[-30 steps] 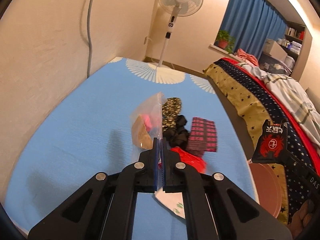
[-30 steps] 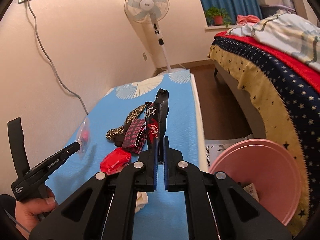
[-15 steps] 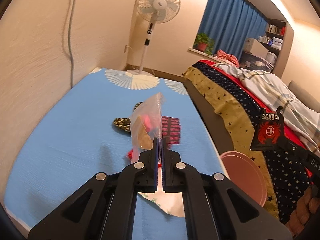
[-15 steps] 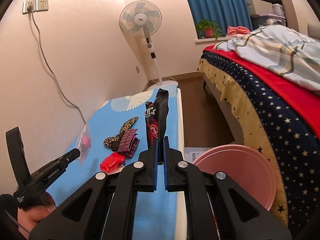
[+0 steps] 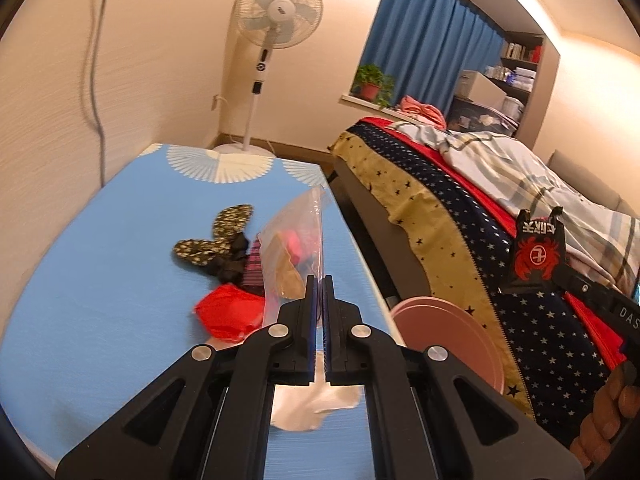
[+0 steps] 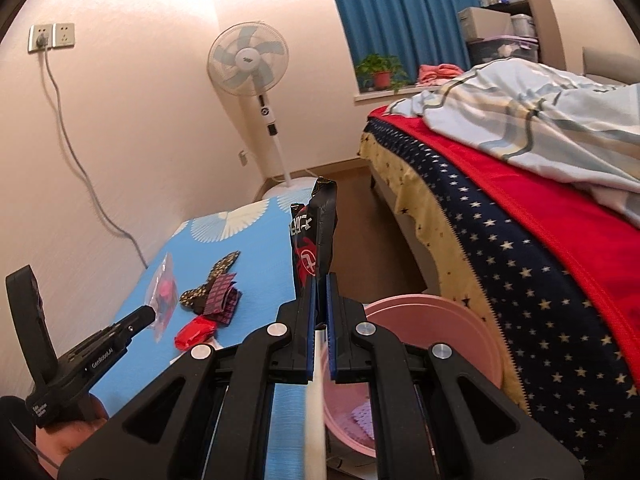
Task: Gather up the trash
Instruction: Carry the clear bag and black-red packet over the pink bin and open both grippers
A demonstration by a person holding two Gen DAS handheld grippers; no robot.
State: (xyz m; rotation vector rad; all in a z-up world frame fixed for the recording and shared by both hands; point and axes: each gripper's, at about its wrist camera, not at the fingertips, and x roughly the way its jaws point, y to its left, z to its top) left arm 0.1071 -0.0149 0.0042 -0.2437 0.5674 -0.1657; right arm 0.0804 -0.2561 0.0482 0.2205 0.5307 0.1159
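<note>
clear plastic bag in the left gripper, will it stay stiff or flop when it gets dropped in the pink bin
The clear plastic bag stands up from the left gripper pinching its edge, so the film probably has some stiffness. It looks light: only small pink and tan bits inside. Thin and glossy, it may slip, or flutter rather than fall straight into the pink bin.

Warm-lit bedroom: bed [image 5: 460, 184], blue curtains [image 5: 424, 40], standing fan [image 5: 276, 16].

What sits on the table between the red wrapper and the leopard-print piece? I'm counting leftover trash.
In the right wrist view, a dark pink-patterned packet lies between the red wrapper and the leopard-print piece.
</note>
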